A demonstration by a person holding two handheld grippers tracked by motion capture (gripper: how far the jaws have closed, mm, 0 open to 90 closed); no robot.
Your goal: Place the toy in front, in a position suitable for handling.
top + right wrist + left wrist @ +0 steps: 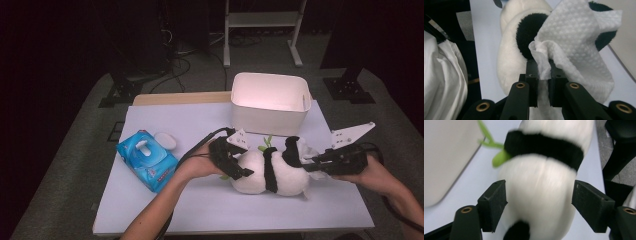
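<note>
Wiping: plush panda (272, 172), centre frame, soft, light, yielding.
Left gripper (231, 159): fingers wide, straddling its body.
Right gripper (543, 72): fingers pinched on wet wipe (579, 37).
Hold: best taken at the midsection.

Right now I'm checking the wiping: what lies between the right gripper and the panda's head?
A white wet wipe, pinched in the right gripper, lies draped against the plush panda, as the right gripper view shows.

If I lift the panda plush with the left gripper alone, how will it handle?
The panda plush looks soft, so it will likely squash and sag rather than stay stiff. It bulges between the left gripper pads, so expect a compliant, possibly slipping hold. Its rounded body may roll on the table if nudged.
</note>
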